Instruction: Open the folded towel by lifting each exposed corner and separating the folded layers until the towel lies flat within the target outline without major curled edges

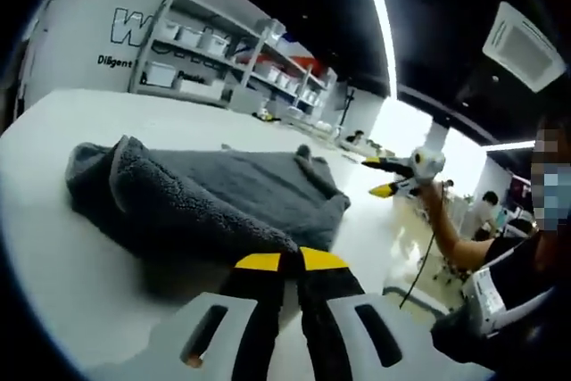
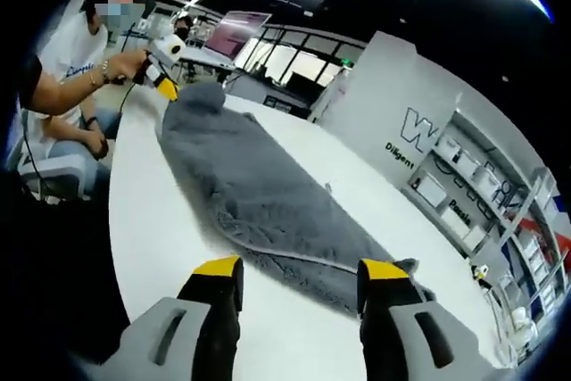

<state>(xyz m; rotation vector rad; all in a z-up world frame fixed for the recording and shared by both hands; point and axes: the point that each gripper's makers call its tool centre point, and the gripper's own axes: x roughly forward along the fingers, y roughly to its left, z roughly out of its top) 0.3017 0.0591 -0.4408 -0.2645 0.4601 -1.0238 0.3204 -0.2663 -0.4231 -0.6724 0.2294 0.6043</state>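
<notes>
A dark grey towel (image 1: 223, 194) lies folded lengthwise on the white table (image 1: 53, 247). My left gripper (image 1: 290, 260) is shut on the towel's near corner, with a shadow under that lifted edge. The far left end of the towel is doubled over in a thick roll. Past the towel's far end my right gripper (image 1: 382, 177) hangs open in the air, held by a hand. In the right gripper view the towel (image 2: 259, 194) runs away from my open right gripper (image 2: 302, 272), whose jaws stand wide over its near end. My left gripper (image 2: 165, 86) sits at the raised far end.
The person (image 2: 62, 51) holding the grippers stands at the table's edge (image 2: 120, 211), to the left in the right gripper view. Shelves with white bins (image 1: 205, 51) line the wall behind the table. Bare white tabletop (image 2: 303, 144) flanks the towel.
</notes>
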